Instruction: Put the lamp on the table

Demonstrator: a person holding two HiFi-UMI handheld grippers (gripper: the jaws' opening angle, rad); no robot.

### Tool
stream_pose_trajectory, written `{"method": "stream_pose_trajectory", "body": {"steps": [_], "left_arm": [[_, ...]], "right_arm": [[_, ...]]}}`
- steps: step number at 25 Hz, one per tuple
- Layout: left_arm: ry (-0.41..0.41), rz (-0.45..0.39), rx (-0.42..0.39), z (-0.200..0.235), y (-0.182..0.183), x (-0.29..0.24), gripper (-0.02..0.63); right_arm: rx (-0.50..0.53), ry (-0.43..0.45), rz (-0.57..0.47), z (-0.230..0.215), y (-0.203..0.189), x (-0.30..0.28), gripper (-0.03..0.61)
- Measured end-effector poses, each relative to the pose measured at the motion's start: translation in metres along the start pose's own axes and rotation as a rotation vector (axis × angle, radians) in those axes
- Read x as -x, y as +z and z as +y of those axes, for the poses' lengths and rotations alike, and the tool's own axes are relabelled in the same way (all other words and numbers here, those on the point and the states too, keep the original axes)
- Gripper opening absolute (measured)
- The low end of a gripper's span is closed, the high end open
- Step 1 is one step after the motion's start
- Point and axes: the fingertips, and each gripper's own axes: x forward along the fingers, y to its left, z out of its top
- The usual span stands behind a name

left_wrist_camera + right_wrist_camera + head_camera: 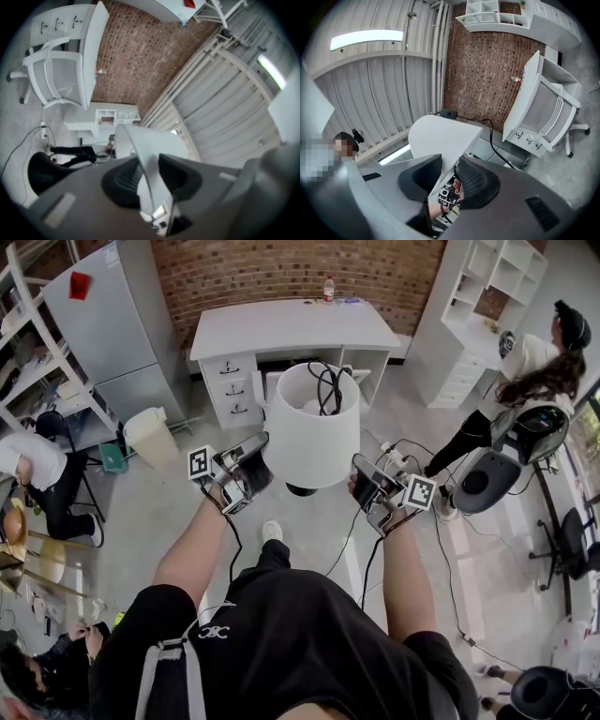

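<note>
I hold the lamp in the air, in front of the white table. Its white shade stands upright, a black cord is bundled in its open top, and the dark base shows below. My left gripper is shut on the shade's lower left wall. In the left gripper view the thin shade wall runs between the pads of that gripper. My right gripper clamps the lower right wall. The right gripper view shows the shade entering the jaws of that gripper.
A bottle stands at the table's back edge and a white chair is pushed under it. A bin and grey cabinet are at left. White shelves, a person, office chairs and floor cables are at right.
</note>
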Motion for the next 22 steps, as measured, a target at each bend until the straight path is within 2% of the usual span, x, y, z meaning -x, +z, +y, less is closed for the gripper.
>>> {"method": "stream_pose_trajectory", "body": {"steps": [7,22], "left_arm": [[-0.021,0.005,-0.012,0.021,0.068,-0.028,0.097],[-0.041,0.033,-0.049,0.042,0.262,-0.091,0.097]], "right_arm": [[0.015,-0.008,-0.004,-0.04,0.052,-0.038,0.104],[0.059,-0.007,0.002,-0.121,0.179,-0.168,0.106]]}}
